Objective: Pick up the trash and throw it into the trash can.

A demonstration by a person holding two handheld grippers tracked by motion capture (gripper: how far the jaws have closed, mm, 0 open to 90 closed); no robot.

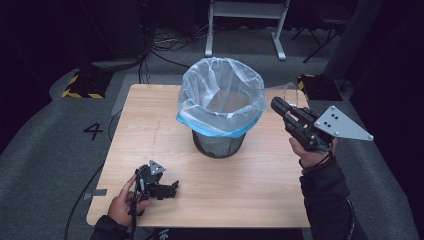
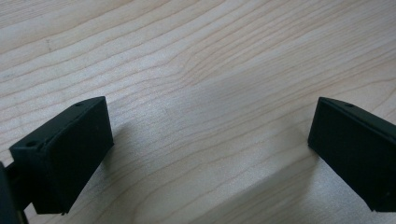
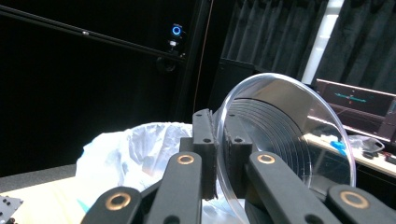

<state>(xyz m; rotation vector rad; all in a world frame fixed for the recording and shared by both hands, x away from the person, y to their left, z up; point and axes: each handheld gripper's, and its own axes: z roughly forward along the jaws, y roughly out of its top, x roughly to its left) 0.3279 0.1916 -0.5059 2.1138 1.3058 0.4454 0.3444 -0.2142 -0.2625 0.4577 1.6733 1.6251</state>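
The right gripper [image 3: 218,154] pinches a clear plastic cup [image 3: 289,140] beside the lined bin [image 1: 220,107]; the left gripper [image 2: 210,154] rests spread on the desk [image 1: 260,175].

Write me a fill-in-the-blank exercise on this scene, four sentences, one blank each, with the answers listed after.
1. The right gripper is shut on the rim of a clear plastic ____.
2. The wire mesh bin on the wooden table is lined with a translucent plastic ____.
3. The left gripper has its jaws ____, with nothing between them.
4. In the high view, the left gripper rests near the table's ____ edge, on the person's side.

Missing words: cup; bag; open; near
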